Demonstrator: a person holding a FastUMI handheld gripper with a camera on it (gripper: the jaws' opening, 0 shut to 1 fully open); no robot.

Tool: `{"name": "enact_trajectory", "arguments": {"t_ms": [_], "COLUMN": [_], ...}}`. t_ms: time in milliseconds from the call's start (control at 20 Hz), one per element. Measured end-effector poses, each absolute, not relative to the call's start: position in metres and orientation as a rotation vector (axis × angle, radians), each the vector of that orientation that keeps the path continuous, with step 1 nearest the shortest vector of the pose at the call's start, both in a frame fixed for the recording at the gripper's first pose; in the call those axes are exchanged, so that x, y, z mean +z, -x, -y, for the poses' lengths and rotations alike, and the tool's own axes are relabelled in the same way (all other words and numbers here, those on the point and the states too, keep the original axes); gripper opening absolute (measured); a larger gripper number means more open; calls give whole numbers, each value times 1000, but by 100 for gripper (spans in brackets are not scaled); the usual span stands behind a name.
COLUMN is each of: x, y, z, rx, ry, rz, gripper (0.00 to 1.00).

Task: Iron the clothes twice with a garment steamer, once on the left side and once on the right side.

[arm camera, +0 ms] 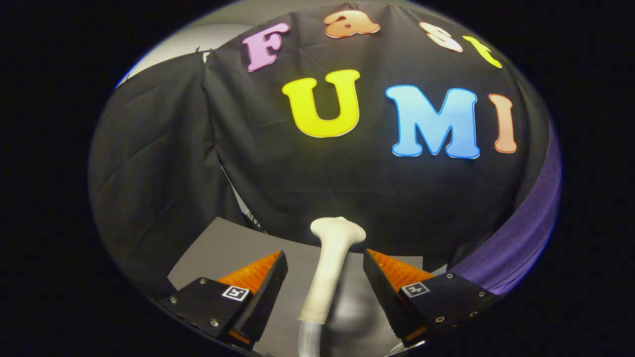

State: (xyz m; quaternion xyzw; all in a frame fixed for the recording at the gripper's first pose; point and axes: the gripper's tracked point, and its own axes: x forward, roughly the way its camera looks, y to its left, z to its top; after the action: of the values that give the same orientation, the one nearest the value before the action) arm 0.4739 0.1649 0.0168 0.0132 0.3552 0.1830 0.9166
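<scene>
A white garment steamer head (331, 267) stands upright between my fingers, its wide nozzle end on top and a pale hose (307, 342) leaving its lower end. My gripper (325, 255) is open, one finger on each side of the handle with a gap on both sides, so neither pad presses on it. A purple garment (521, 238) hangs to the right, beyond the right finger, and just its edge is in sight.
A grey tabletop (223, 248) lies under the fingers and the steamer. The booth's black cloth wall (347, 183) rises close behind the steamer, and a folded black cloth panel (154, 173) hangs to the left.
</scene>
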Motion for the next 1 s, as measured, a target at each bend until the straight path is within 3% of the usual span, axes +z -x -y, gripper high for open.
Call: {"name": "enact_trajectory", "arguments": {"t_ms": [450, 550, 700, 1000], "x": [-50, -59, -71, -61], "y": [-488, -486, -478, -471], "z": [-171, -171, -183, -192], "rx": [395, 409, 447, 497], "ry": [-66, -73, -148, -220], "rz": [-920, -950, -1014, -1042], "gripper": [88, 82, 63, 42]}}
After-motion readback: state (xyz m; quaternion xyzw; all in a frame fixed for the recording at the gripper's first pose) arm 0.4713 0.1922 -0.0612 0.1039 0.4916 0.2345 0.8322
